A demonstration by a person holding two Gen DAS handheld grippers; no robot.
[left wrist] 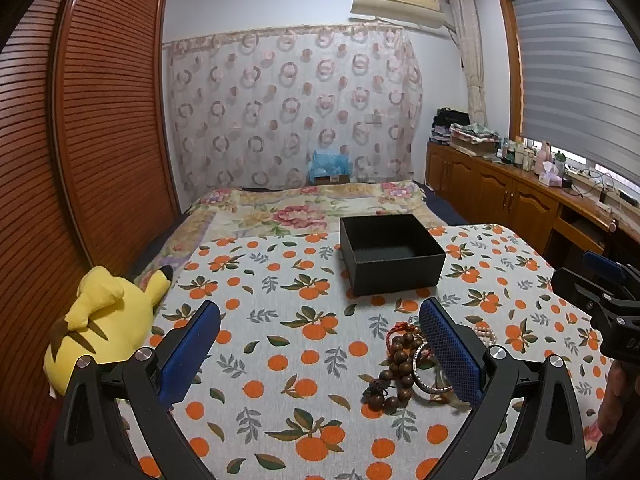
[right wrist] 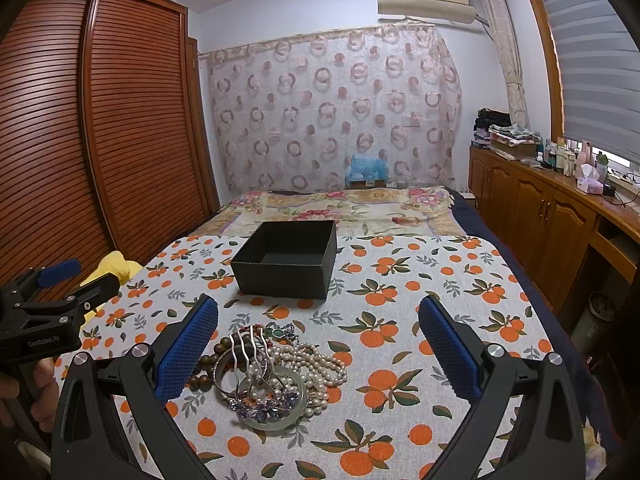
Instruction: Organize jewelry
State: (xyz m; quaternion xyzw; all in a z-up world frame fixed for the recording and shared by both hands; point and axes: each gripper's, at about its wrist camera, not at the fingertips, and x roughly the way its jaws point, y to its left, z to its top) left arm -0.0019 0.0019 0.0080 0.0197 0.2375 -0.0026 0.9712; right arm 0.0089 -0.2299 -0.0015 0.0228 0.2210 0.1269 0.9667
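A pile of jewelry (right wrist: 272, 376) lies on the orange-print cloth (right wrist: 400, 320): a silver hair comb (right wrist: 252, 356), a pearl necklace (right wrist: 316, 364), a pale jade bangle (right wrist: 276, 420), purple stones and brown wooden beads (left wrist: 396, 364). An open, empty black box (right wrist: 286, 258) stands behind it and also shows in the left wrist view (left wrist: 390, 254). My right gripper (right wrist: 318, 328) is open above the pile, which sits by its left finger. My left gripper (left wrist: 320, 334) is open, with the pile at its right finger (left wrist: 450, 350).
A yellow plush toy (left wrist: 108, 320) lies at the cloth's left edge. A floral bedspread (right wrist: 340, 208) lies beyond the box. A wooden wardrobe (left wrist: 80, 120) stands on the left, and low cabinets (right wrist: 540, 208) with clutter stand on the right.
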